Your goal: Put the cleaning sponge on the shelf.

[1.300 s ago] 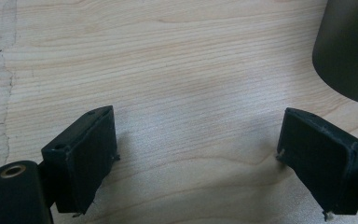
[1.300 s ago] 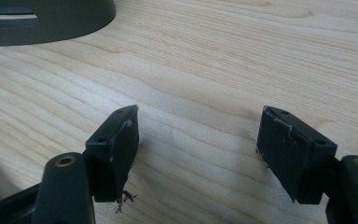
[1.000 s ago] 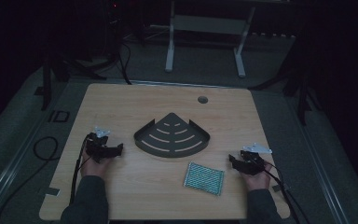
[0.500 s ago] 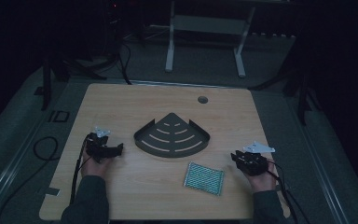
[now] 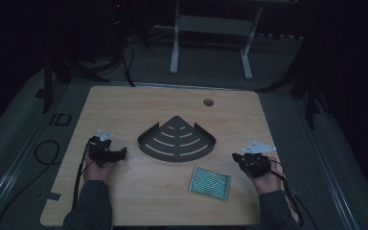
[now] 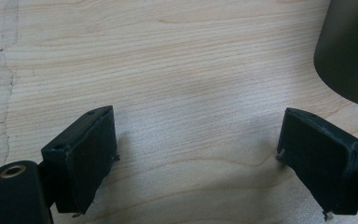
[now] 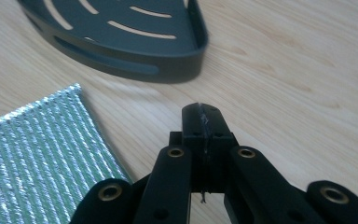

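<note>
Roughly, biggest first:
Table [image 5: 124, 201]: pale wood, everything laid within easy reach.
Corner shelf [image 5: 177, 141]: dark, slotted, mid-table between both hands.
Scouring pad [image 5: 210, 182]: silvery-green, flat, near side, just left of the right gripper.
Left gripper [image 5: 117, 153]: jaws wide apart, holding nothing, resting left of the shelf.
Right gripper [image 5: 237, 157]: jaws have just been closing, now pressed together on nothing, beside the pad.

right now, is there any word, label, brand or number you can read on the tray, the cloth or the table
None: no readable text.
The dark corner tray has curved slots and no lettering.
The striped cloth has a ribbed pattern and no label.
The wooden table shows grain and a round hole.
The black gripper fingers carry no markings.
</note>
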Action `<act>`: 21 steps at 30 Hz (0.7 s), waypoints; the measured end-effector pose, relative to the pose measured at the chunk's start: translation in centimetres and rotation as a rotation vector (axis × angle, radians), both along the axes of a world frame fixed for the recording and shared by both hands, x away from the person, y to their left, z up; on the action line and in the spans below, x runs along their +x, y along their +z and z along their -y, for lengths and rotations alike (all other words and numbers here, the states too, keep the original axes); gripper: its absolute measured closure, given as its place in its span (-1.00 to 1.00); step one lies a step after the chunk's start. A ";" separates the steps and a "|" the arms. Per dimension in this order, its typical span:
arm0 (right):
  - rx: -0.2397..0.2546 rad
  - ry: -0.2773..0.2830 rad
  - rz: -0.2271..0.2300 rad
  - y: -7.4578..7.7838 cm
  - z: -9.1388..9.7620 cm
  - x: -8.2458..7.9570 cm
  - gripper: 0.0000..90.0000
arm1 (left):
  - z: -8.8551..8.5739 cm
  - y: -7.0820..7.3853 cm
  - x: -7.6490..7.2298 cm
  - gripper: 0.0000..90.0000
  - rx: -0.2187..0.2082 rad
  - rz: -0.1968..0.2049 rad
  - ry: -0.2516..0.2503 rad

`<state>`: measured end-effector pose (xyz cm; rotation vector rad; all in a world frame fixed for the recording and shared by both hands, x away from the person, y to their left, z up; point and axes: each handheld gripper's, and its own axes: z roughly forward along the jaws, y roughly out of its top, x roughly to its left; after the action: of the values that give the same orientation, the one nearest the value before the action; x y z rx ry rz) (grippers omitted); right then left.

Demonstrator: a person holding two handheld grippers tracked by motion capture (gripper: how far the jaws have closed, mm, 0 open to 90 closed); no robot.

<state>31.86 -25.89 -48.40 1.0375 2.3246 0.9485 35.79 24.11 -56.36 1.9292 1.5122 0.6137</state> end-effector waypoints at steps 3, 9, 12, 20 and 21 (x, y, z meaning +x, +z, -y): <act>-0.016 0.024 0.005 0.3 -0.8 0.0 0.99 | 0.0 0.0 0.0 -0.73 0.000 0.000 0.000; -0.055 0.078 -0.002 0.5 -2.1 0.0 1.00 | 0.0 0.0 0.0 -0.73 0.000 0.000 0.000; -0.083 0.118 -0.015 0.4 -2.8 -0.1 1.00 | 0.0 0.0 0.0 -0.73 0.000 0.000 0.000; -0.143 0.191 -0.039 0.1 -4.8 -0.1 1.00 | 0.0 0.0 0.0 -0.73 0.000 0.000 0.000; -0.151 0.199 -0.043 0.1 -5.1 0.0 1.00 | 0.0 0.0 0.0 -0.73 0.000 0.000 0.000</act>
<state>31.81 -20.82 -48.33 0.7857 2.5267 0.8131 35.79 24.11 -56.36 1.9289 1.5123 0.6133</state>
